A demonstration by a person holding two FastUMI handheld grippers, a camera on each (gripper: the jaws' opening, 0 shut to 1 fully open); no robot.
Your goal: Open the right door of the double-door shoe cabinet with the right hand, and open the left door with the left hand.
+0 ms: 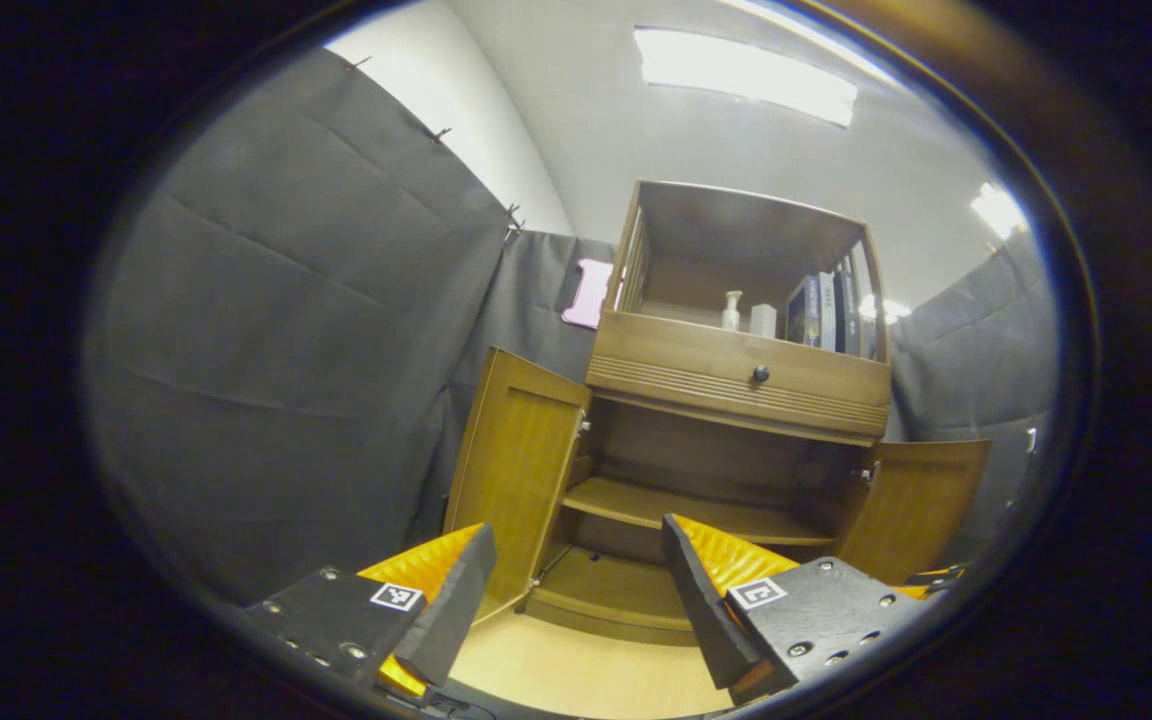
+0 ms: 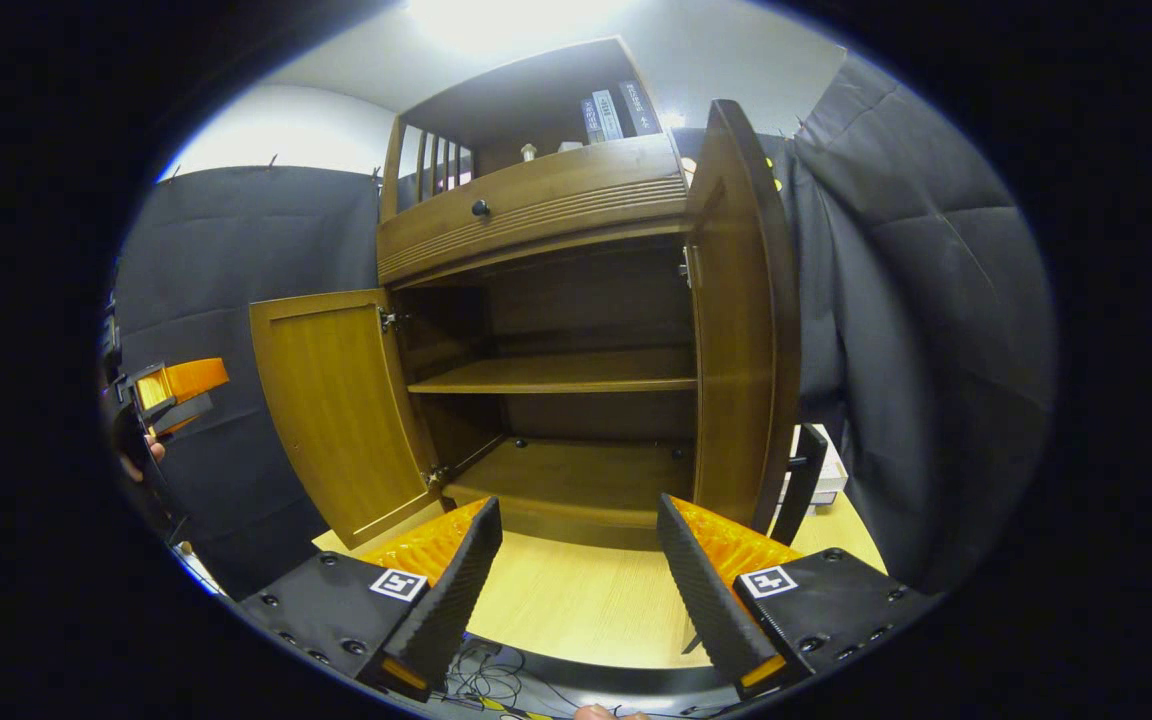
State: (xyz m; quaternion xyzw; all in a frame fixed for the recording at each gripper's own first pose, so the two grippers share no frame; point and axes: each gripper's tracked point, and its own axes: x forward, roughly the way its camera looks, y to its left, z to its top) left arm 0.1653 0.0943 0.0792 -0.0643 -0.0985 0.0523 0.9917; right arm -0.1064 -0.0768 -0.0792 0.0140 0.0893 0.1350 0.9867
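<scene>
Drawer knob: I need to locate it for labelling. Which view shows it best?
Left gripper view: the drawer knob faces the camera, near centre. In the right gripper view it looks smaller, seen from below.

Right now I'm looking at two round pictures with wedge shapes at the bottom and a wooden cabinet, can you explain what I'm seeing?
A person holds a two-finger gripper in each hand, and a fisheye camera rides on each. The wedges are the fingers. The left gripper view shows the left gripper, open, holding nothing. The right gripper view shows the right gripper, also open and empty, with the left gripper off to the side. Both face a shoe cabinet. Its left door and right door stand open, showing bare shelves. Above are a drawer, books and a bottle.
</scene>
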